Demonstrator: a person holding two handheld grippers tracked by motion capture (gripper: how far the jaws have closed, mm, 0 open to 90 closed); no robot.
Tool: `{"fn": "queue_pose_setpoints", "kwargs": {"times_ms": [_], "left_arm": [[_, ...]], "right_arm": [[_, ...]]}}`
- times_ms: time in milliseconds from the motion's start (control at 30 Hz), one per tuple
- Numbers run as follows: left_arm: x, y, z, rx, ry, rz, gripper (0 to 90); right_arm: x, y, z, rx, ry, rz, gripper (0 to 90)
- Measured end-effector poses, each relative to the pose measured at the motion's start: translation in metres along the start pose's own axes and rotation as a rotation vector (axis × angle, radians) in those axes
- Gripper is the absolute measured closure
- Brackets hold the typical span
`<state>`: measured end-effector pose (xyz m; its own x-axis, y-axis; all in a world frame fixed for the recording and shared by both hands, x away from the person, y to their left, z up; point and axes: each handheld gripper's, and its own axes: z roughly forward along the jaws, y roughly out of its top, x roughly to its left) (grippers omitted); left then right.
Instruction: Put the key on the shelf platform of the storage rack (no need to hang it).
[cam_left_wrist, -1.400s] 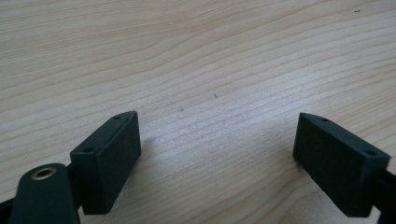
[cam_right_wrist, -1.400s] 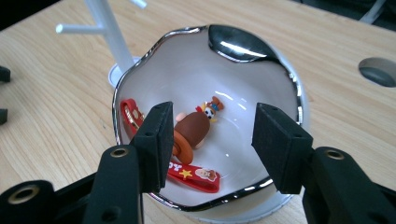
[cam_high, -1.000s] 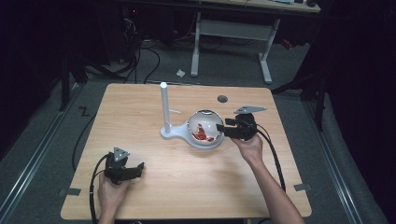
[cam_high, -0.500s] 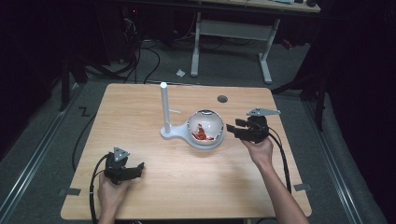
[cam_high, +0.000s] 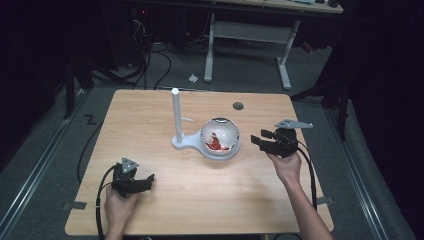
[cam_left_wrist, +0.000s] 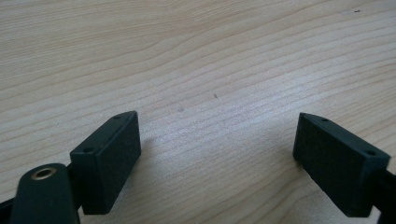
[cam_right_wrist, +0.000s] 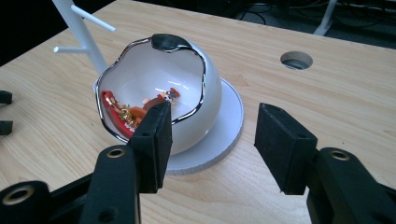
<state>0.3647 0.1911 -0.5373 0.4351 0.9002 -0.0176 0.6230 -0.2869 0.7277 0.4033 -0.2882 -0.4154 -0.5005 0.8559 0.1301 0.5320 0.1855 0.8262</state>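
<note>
Nearest the person, the left hand-held gripper (cam_high: 149, 178) rests low on the wooden surface (cam_high: 150, 115) at the near left corner, cable trailing off the front edge. In the left gripper view its two black jaws stand wide apart with nothing between them, bare wood grain showing in the gap.

Farther in and to the right, the right hand-held gripper (cam_high: 258, 139) hovers just beside the bowl, its grey three-cornered plate on top, pointing leftward at it. Its jaws have just been opening; in the right gripper view (cam_right_wrist: 212, 135) they stand well parted and hold nothing, the gap between them showing the rim of the base disc and bare wood. The left jaw overlaps the bowl's wall in that view, but it appears to be short of touching it.

The white bowl (cam_high: 220, 136) sits near the middle of the surface, tilted so that its mouth faces the right gripper, on a round white base disc (cam_right_wrist: 229, 116). It has a wavy silver rim with a dark patch at the top, and small red and orange pieces (cam_right_wrist: 122, 112) lie inside; what they are is hard to tell.

Just behind the bowl, a white post (cam_high: 176, 114) with short side pegs rises upright from the same base. Beyond it, a round hole (cam_high: 238, 106) is cut in the surface near the far edge.
</note>
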Motion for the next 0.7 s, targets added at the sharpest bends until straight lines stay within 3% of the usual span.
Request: {"fn": "queue_pose_setpoints", "kwargs": {"times_ms": [700], "left_arm": [[0.0,0.0,0.0,0.0,0.0,0.0,15.4]], "right_arm": [[0.003,-0.023,-0.026,-0.041,-0.018,0.015,46.0]]}}
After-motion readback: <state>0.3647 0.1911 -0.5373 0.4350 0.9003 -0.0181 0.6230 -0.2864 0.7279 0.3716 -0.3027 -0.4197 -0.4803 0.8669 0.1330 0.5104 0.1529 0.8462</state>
